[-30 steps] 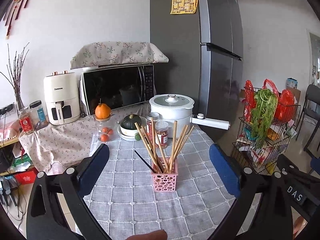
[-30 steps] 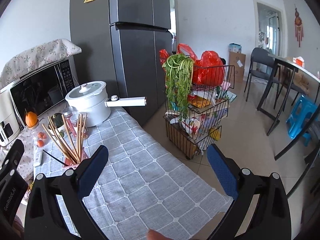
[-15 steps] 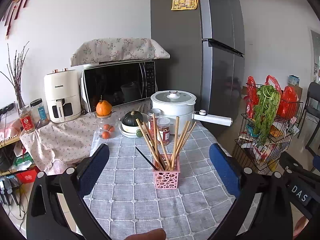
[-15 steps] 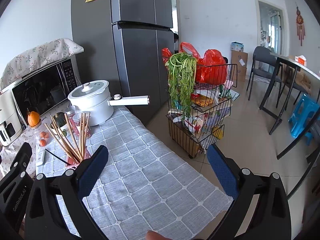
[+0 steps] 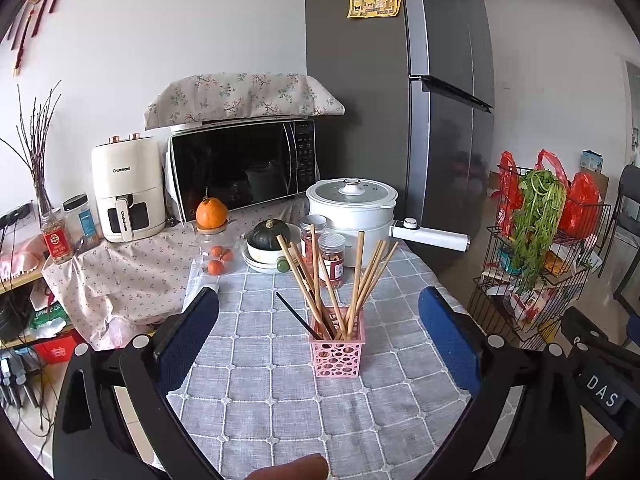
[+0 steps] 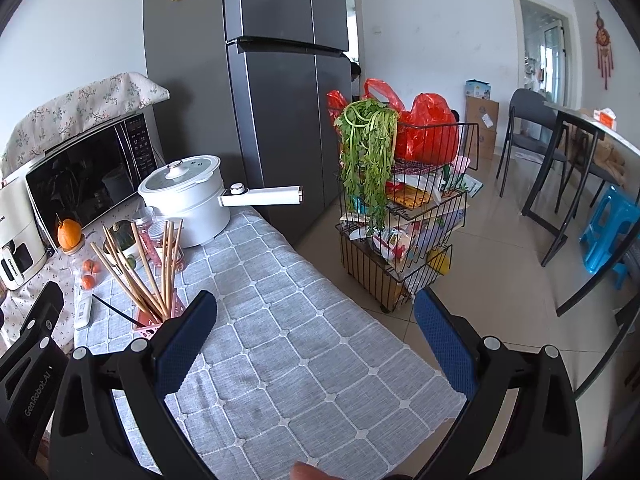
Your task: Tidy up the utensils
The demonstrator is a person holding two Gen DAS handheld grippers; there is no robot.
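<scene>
A pink perforated holder [image 5: 338, 351] stands on the grey checked tablecloth [image 5: 256, 384] and holds several wooden chopsticks [image 5: 362, 276] plus one black chopstick [image 5: 297, 315]. My left gripper [image 5: 319, 332] hangs above the cloth, open and empty, with the holder seen between its blue pads. In the right wrist view the holder [image 6: 149, 322] sits left of my right gripper [image 6: 315, 334], partly behind its left finger. That gripper is open and empty over the cloth's right side. The chopsticks [image 6: 140, 270] fan upward there.
Behind the holder stand two spice jars [image 5: 332, 254], a white pot with a long handle [image 5: 354, 210], a bowl with a squash [image 5: 267, 240] and a jar topped with an orange [image 5: 211, 213]. A microwave [image 5: 240, 168], fridge [image 5: 396, 120] and wire vegetable rack [image 6: 400, 216] surround the table.
Both cameras have pulled back and risen slightly, so the holder sits a little farther off in the left view. Both grippers stay open and empty.
</scene>
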